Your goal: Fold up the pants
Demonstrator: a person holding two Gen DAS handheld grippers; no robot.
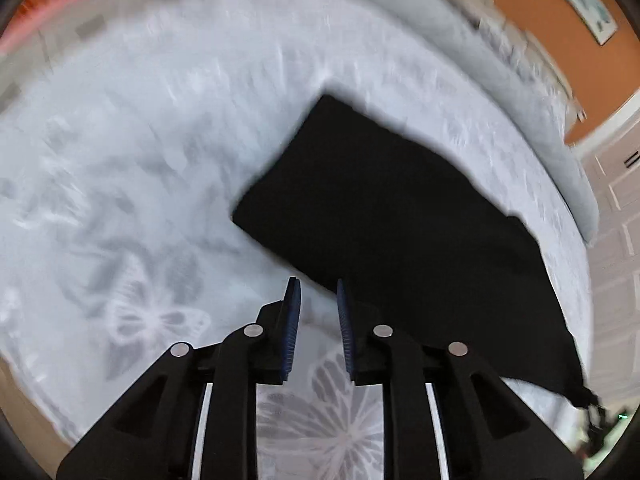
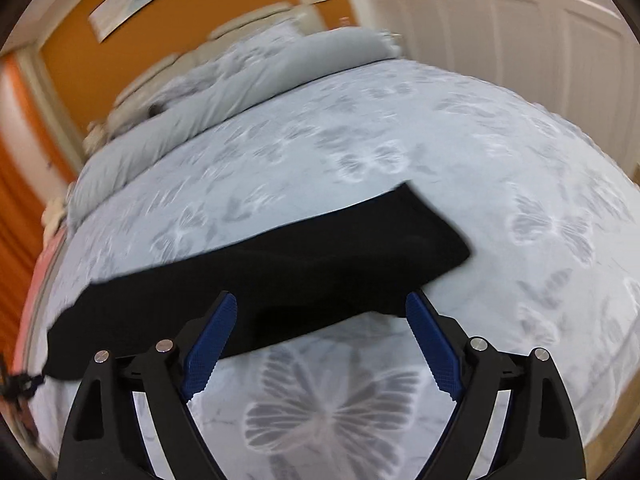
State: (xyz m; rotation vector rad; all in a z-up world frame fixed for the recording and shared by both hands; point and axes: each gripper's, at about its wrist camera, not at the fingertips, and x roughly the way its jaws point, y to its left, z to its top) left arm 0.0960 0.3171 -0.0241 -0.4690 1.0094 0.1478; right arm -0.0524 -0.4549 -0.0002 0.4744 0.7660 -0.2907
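Observation:
Black pants (image 1: 392, 220) lie folded flat on the bed, a dark slab reaching from the middle to the lower right of the left wrist view. My left gripper (image 1: 318, 290) hovers just off their near edge, its jaws a small gap apart and empty. In the right wrist view the pants (image 2: 280, 264) stretch across the middle, with a drawstring (image 2: 20, 384) at the far left. My right gripper (image 2: 320, 304) is wide open and empty, over the pants' near edge.
The bed has a pale bedspread with butterfly prints (image 2: 360, 152). A grey bolster pillow (image 2: 224, 92) lies along the head of the bed. An orange wall (image 2: 200, 28) and white closet doors (image 2: 500, 32) stand behind.

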